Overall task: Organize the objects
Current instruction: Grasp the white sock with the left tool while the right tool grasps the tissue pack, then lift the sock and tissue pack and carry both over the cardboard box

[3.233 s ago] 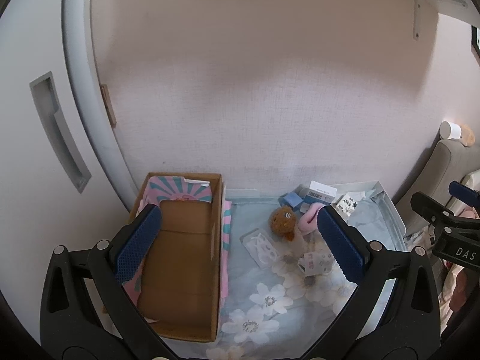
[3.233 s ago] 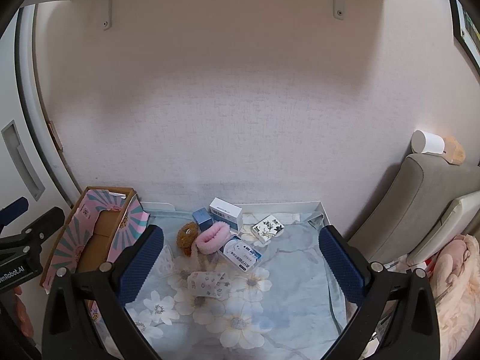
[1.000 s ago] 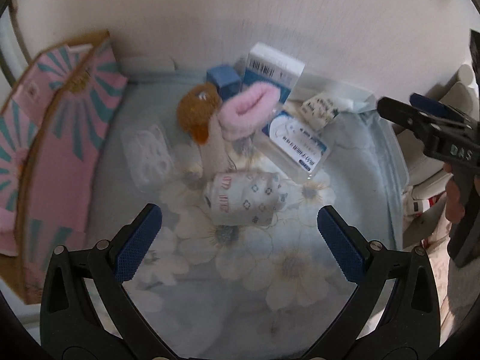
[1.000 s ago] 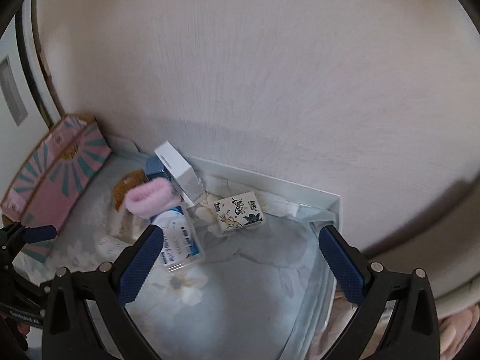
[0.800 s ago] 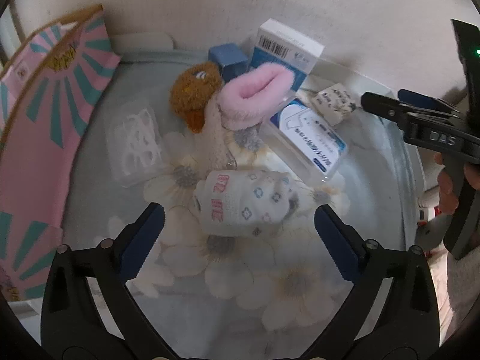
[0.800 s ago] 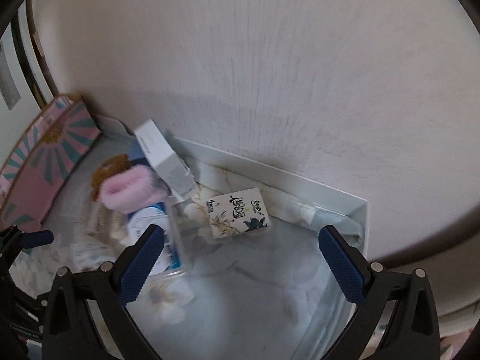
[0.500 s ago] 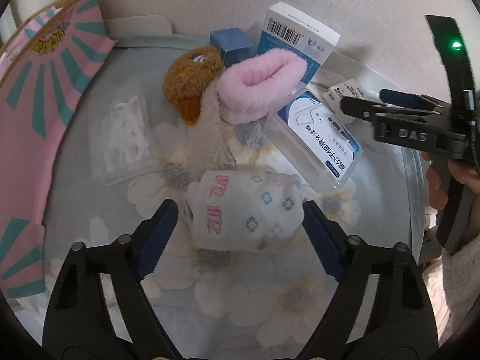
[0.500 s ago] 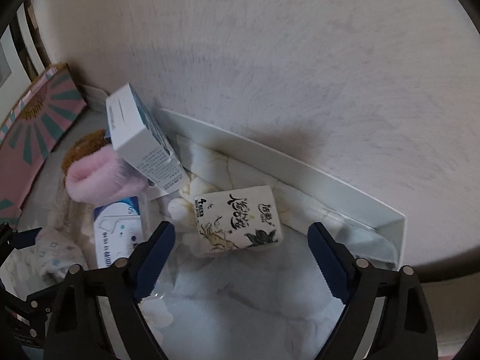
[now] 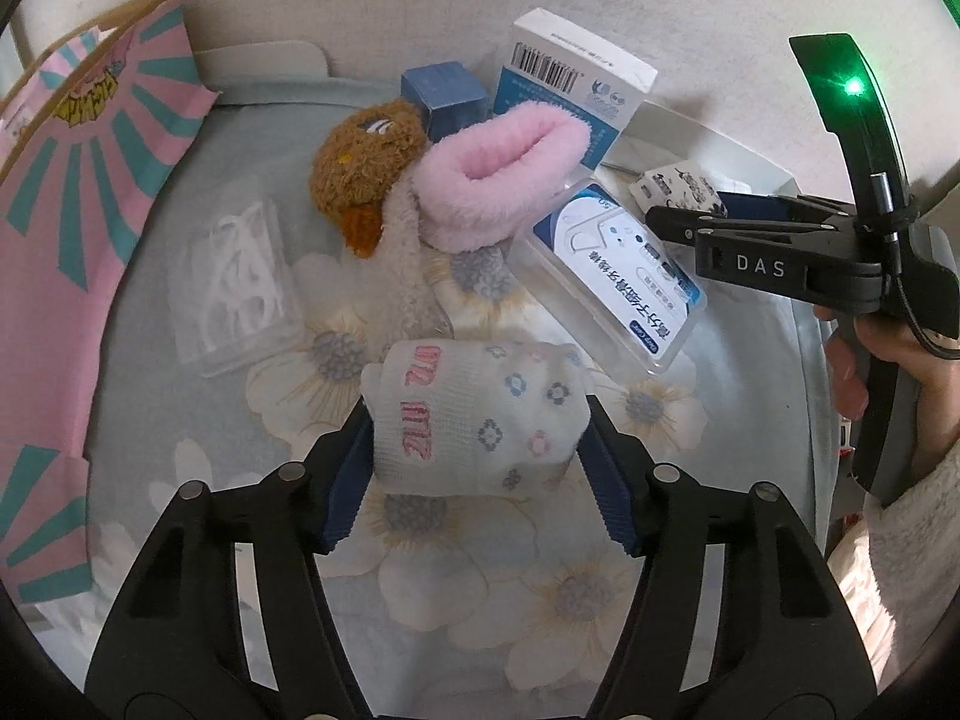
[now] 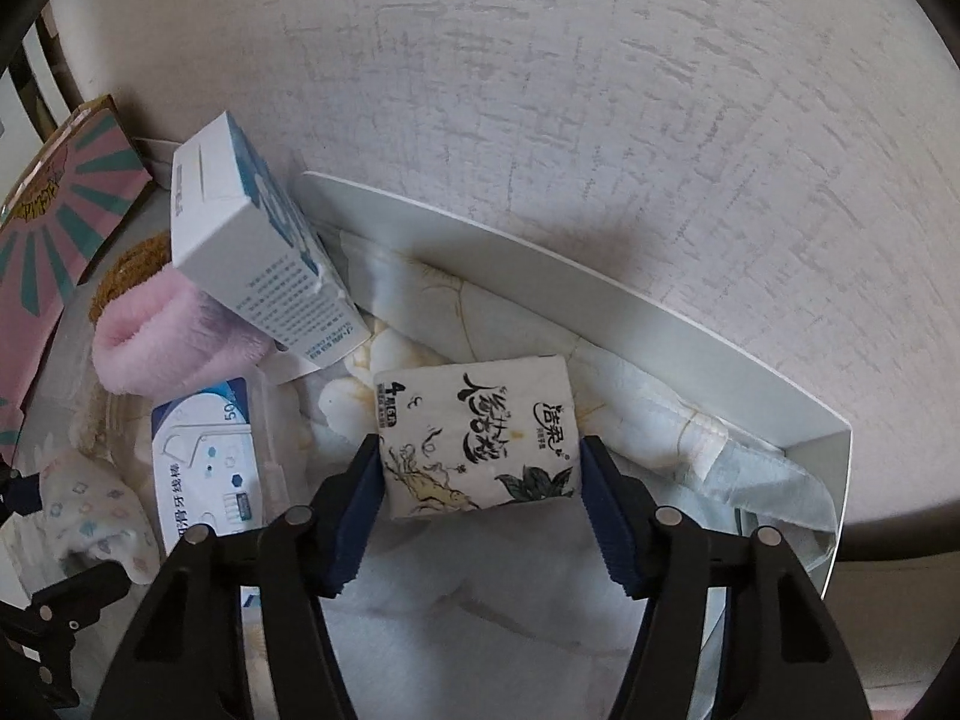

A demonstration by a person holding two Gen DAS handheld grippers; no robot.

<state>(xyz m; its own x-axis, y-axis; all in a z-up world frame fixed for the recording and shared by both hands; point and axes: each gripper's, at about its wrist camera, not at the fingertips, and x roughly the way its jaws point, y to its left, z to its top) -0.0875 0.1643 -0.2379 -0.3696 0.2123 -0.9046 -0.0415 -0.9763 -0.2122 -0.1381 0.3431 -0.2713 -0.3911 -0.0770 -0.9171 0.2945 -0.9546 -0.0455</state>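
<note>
My left gripper (image 9: 477, 450) is shut on a rolled white sock with coloured flowers (image 9: 474, 414) that lies on the floral cloth (image 9: 570, 588). My right gripper (image 10: 480, 468) is shut on a small tissue pack with black lettering (image 10: 474, 426) near the white tray's back wall (image 10: 600, 294). Behind the sock lie a pink fuzzy sock (image 9: 504, 180), a brown plush toy (image 9: 366, 162), a floss-pick box with a blue label (image 9: 618, 276) and a clear case of white picks (image 9: 240, 282).
A white and blue carton (image 9: 570, 78) leans against the wall, with a small blue box (image 9: 444, 96) beside it. A pink and teal cardboard box (image 9: 66, 210) stands at the left. The right gripper's body (image 9: 810, 252) and the hand holding it show at the right.
Both grippers have dropped from high above to the cloth. The left jaws have closed on the rolled sock, and the right jaws have closed on the tissue pack.
</note>
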